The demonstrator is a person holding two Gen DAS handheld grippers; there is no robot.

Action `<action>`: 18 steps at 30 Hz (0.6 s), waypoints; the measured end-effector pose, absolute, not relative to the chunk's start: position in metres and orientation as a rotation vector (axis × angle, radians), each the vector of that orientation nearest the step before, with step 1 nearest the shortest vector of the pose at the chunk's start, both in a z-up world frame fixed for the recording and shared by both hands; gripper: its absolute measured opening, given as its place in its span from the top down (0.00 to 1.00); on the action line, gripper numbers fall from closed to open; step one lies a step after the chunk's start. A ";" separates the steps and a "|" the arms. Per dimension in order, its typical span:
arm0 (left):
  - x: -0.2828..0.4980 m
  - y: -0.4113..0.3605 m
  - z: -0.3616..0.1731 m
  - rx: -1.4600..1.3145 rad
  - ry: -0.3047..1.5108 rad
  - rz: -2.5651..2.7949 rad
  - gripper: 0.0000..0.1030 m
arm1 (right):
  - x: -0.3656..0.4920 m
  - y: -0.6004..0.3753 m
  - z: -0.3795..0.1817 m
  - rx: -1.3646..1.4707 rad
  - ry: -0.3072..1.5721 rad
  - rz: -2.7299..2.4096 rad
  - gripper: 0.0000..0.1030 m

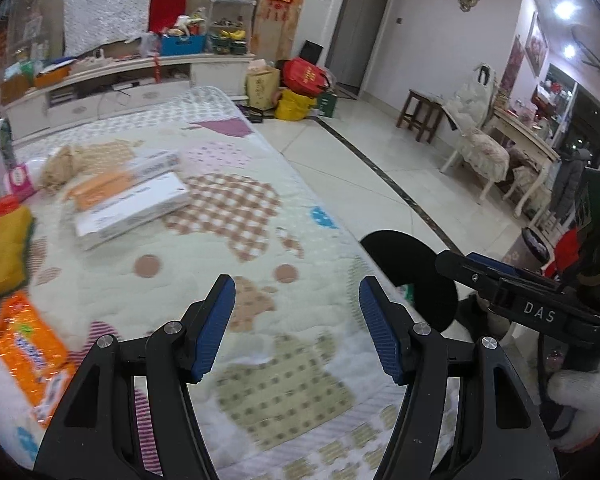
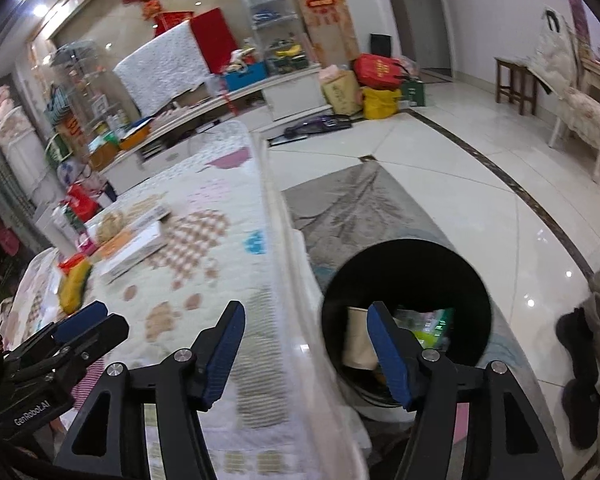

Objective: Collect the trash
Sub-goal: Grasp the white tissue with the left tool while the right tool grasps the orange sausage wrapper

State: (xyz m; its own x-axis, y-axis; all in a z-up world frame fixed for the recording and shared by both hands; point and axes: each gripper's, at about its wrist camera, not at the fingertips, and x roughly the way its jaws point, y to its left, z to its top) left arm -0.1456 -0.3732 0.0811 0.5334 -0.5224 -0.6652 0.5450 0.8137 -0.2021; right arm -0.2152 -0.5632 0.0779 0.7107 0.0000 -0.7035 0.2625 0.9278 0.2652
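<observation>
My left claw hangs with its blue pads spread wide and nothing between them, over the near part of the quilted bed cover. My right claw is likewise apart and empty, straddling the bed's edge, its right pad over the mouth of the black trash bin that stands on the floor just beside the bed. Inside the bin I can make out a pale paper piece and some green wrappers, though the blur leaves them uncertain. The trash lies well ahead and to the left of my left claw: an orange snack packet nearest, then a yellow sponge, then two flat white boxes stacked, and beyond them a crumpled brown paper wad beside a pink tissue pack.
</observation>
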 end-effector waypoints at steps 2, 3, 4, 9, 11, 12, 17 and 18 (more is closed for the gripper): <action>-0.145 -0.364 0.082 0.029 0.774 -0.616 0.38 | -0.211 -0.554 0.078 0.361 0.772 -0.134 0.39; -0.144 -0.357 0.083 0.024 0.770 -0.602 0.38 | -0.208 -0.548 0.078 0.358 0.776 -0.123 0.38; -0.144 -0.351 0.083 0.019 0.769 -0.593 0.38 | -0.205 -0.543 0.077 0.356 0.779 -0.113 0.38; -0.138 -0.324 0.083 -0.003 0.768 -0.544 0.38 | -0.193 -0.517 0.075 0.334 0.796 -0.062 0.37; -0.137 -0.314 0.083 -0.014 0.770 -0.529 0.38 | -0.190 -0.506 0.075 0.324 0.799 -0.042 0.37; -0.136 -0.308 0.082 -0.024 0.775 -0.521 0.38 | -0.188 -0.501 0.075 0.320 0.802 -0.032 0.36; -0.134 -0.282 0.079 -0.046 0.785 -0.490 0.38 | -0.179 -0.478 0.074 0.300 0.813 0.009 0.33; -0.134 -0.277 0.079 -0.054 0.789 -0.483 0.38 | -0.179 -0.475 0.073 0.298 0.815 0.016 0.32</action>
